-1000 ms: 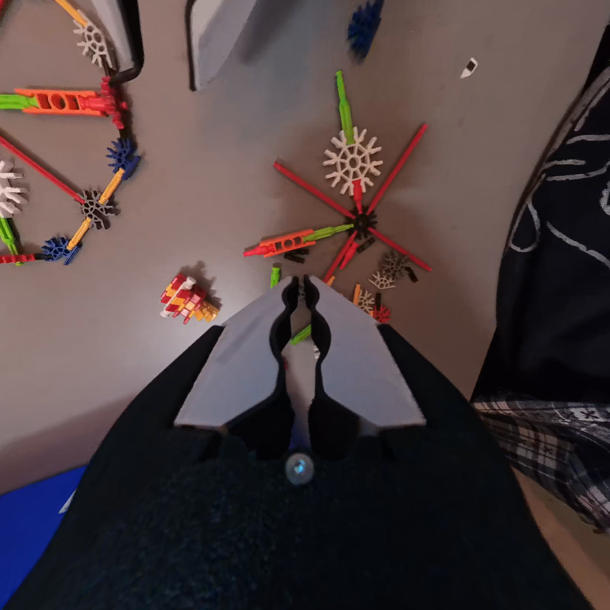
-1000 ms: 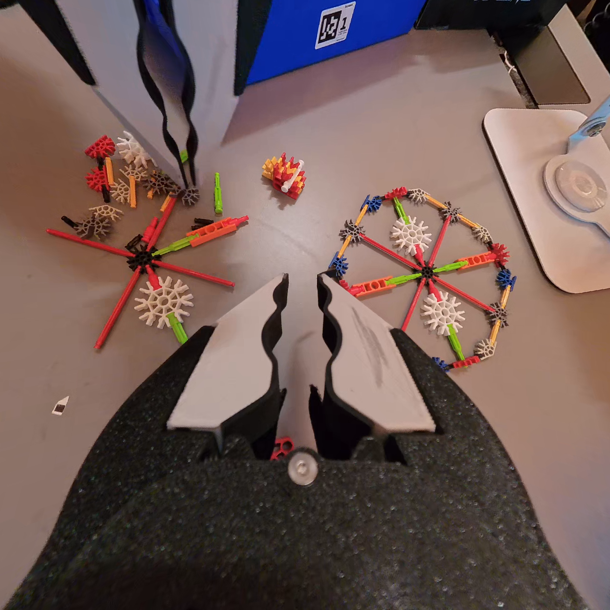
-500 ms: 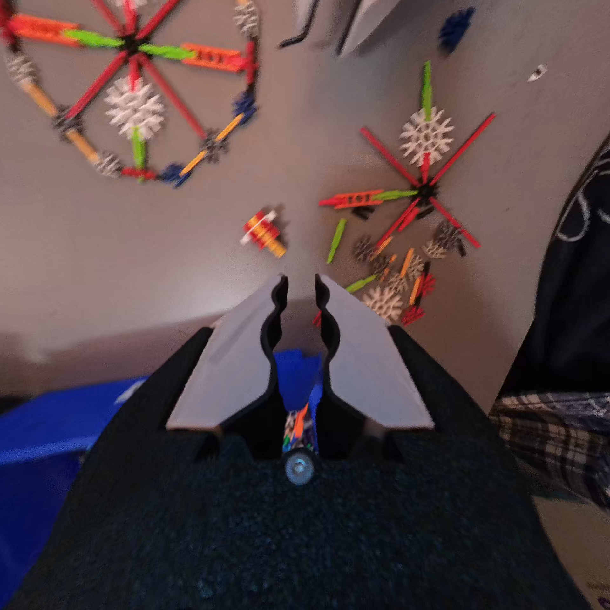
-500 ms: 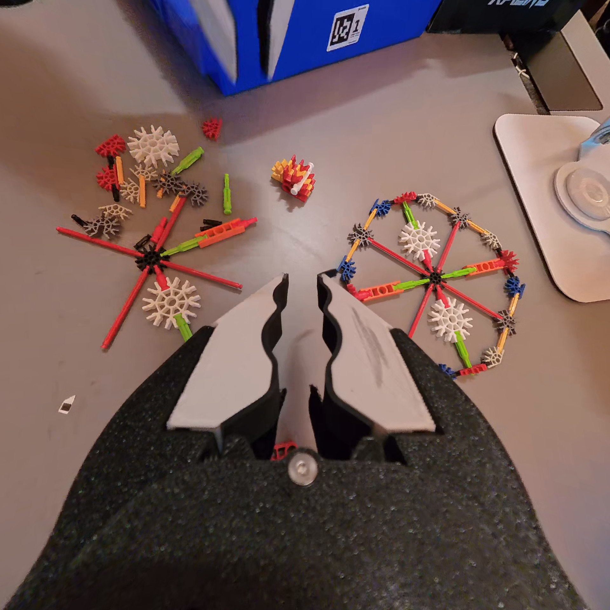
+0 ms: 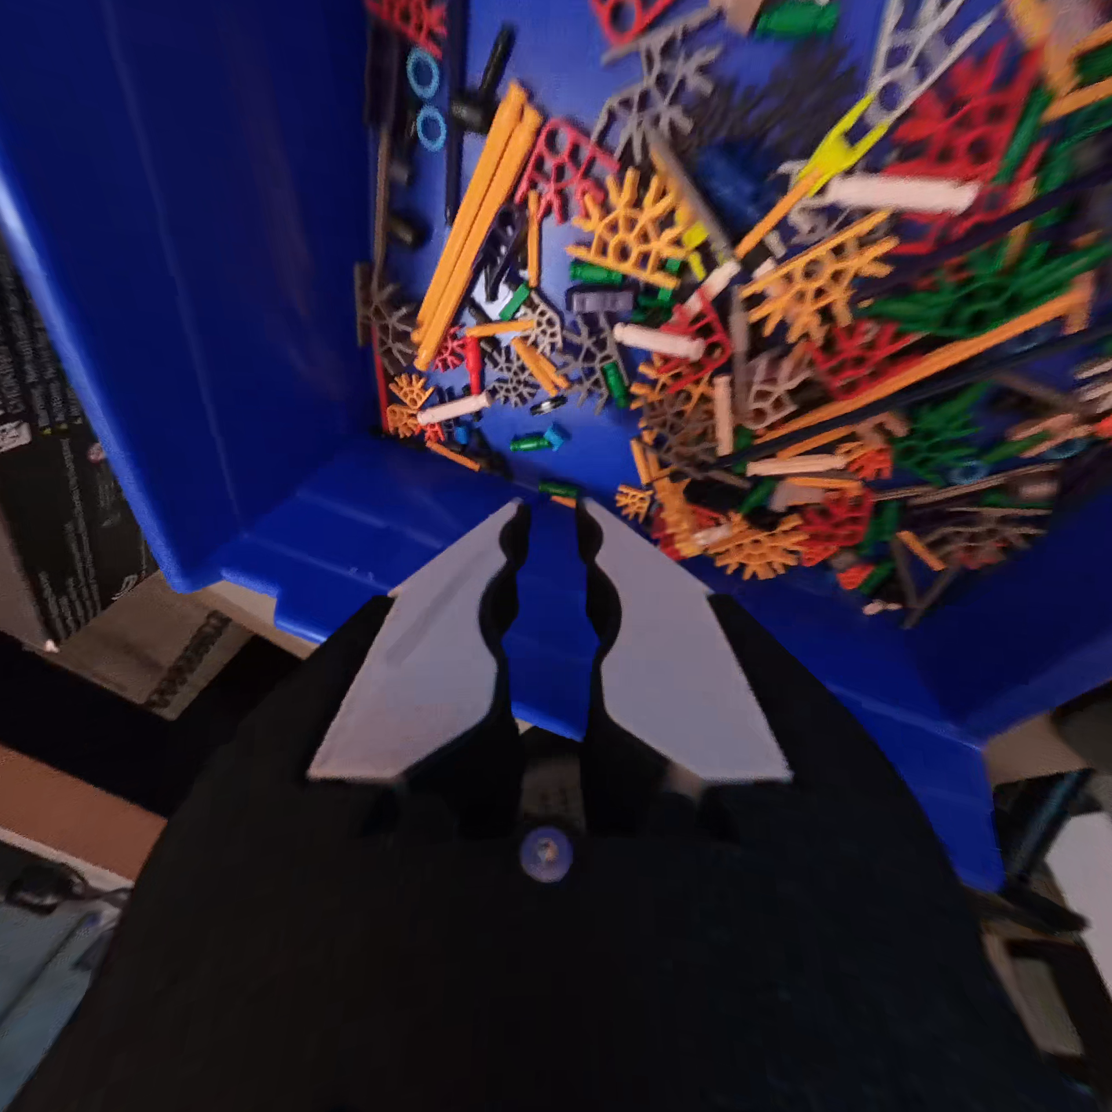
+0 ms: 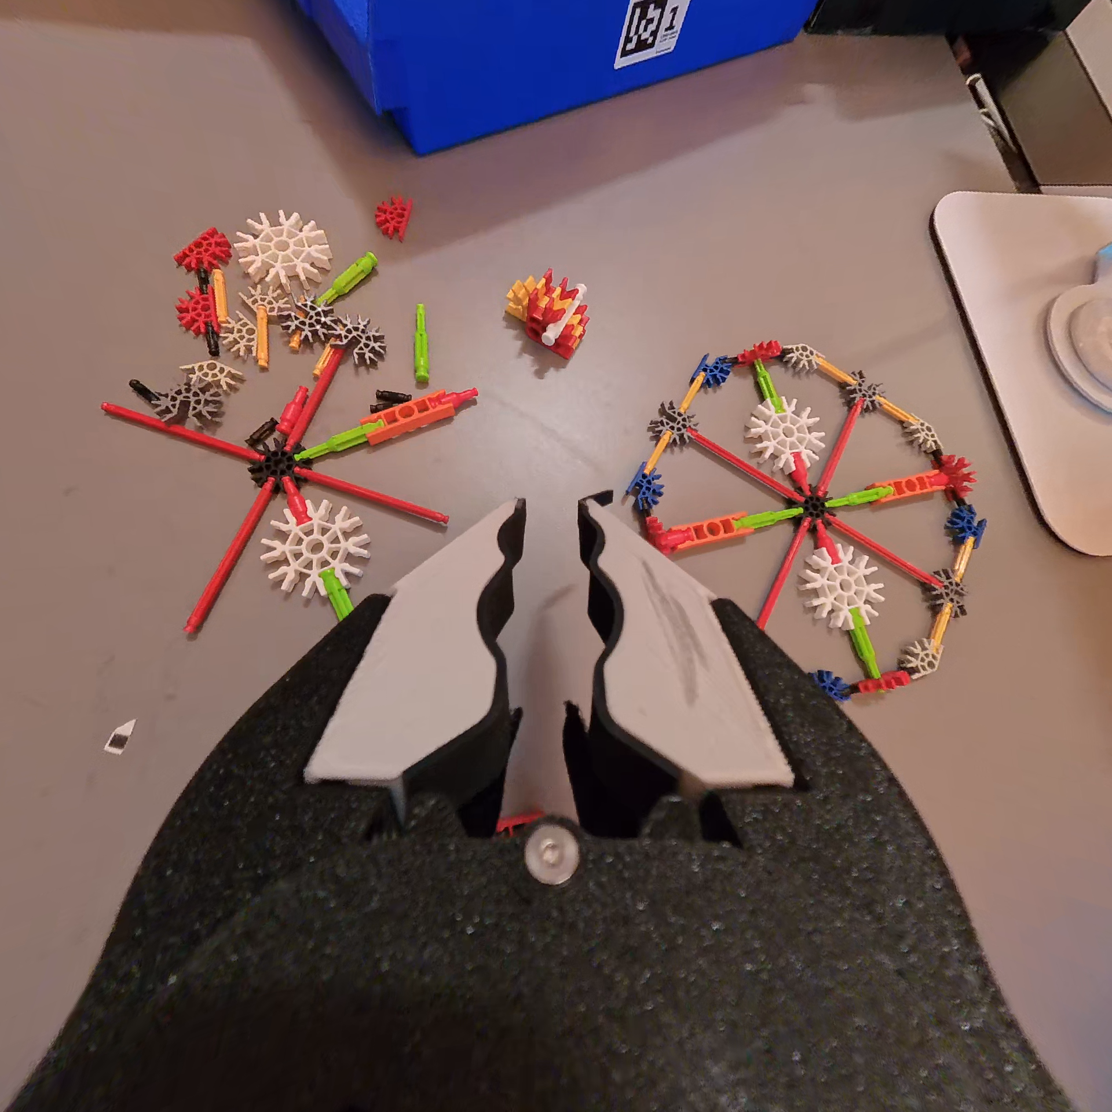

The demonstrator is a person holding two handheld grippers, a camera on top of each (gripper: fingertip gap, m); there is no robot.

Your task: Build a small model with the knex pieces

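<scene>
My left gripper (image 5: 547,511) is open and empty, hovering over the near rim of a blue bin (image 5: 198,313) that holds a heap of mixed plastic rods and connectors (image 5: 752,337). My right gripper (image 6: 550,508) is open and empty above the grey table (image 6: 541,180). To its right lies a finished wheel (image 6: 812,511) of rods and connectors. To its left lies a half-built hub (image 6: 274,466) with red spokes and a white snowflake connector (image 6: 316,547). Loose pieces (image 6: 283,313) lie beyond the hub.
The blue bin (image 6: 541,66) stands at the table's far edge in the right wrist view. A small red, yellow and white cluster (image 6: 550,316) lies between hub and wheel. A white stand base (image 6: 1023,361) sits at the right. A paper scrap (image 6: 120,737) lies at the left. About 40 cm separates my left fingertips from my right. It is some 10 cm from my right tips to the half-built hub (image 6: 274,466). My right gripper is the nearer one to the finished wheel (image 6: 812,511): about 12 cm, against 40 cm.
My left gripper has swung away from the loose pieces on the table to above the blue bin and its jaws have parted a little. My right gripper has barely moved.
</scene>
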